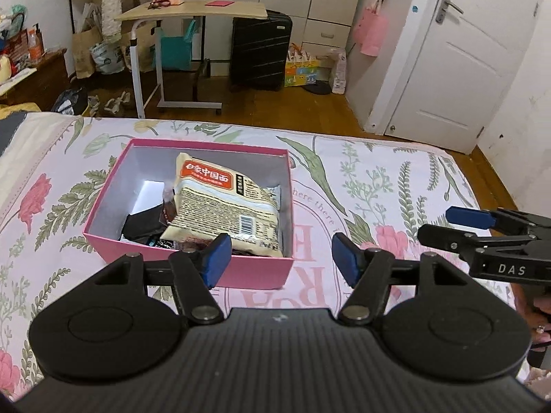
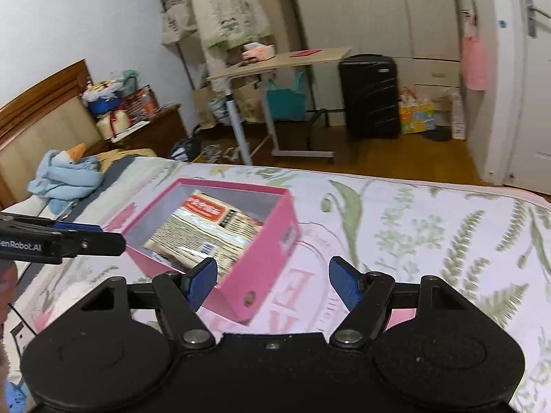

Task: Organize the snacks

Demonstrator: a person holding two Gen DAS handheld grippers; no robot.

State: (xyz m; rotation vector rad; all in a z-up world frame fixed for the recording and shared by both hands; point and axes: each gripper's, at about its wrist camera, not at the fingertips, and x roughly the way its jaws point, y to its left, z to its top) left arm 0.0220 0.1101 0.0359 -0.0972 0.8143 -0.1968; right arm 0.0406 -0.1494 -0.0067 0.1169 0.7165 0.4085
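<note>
Lighting: even, soft indoor light, moderately bright; faint shadows. Glare: white patch on the floor of the pink box (image 1: 113,186), sheen on the noodle packet (image 1: 224,203). Distortion: strong fisheye bending at edges, dark corners. Blur: right wrist view softer, smeared.

A pink box (image 1: 193,241) sits on the bed (image 1: 396,186), toward its far edge, with a noodle packet (image 1: 224,199) leaning inside. The left gripper (image 1: 279,258) hangs spread and empty above the box's near wall; the right gripper (image 1: 458,227) pokes in from the right.

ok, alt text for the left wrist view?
Open left tongs, holding nothing, hover before a pink box on a floral bedspread; a noodle packet lies inside. The right tongs enter from the right.
</note>
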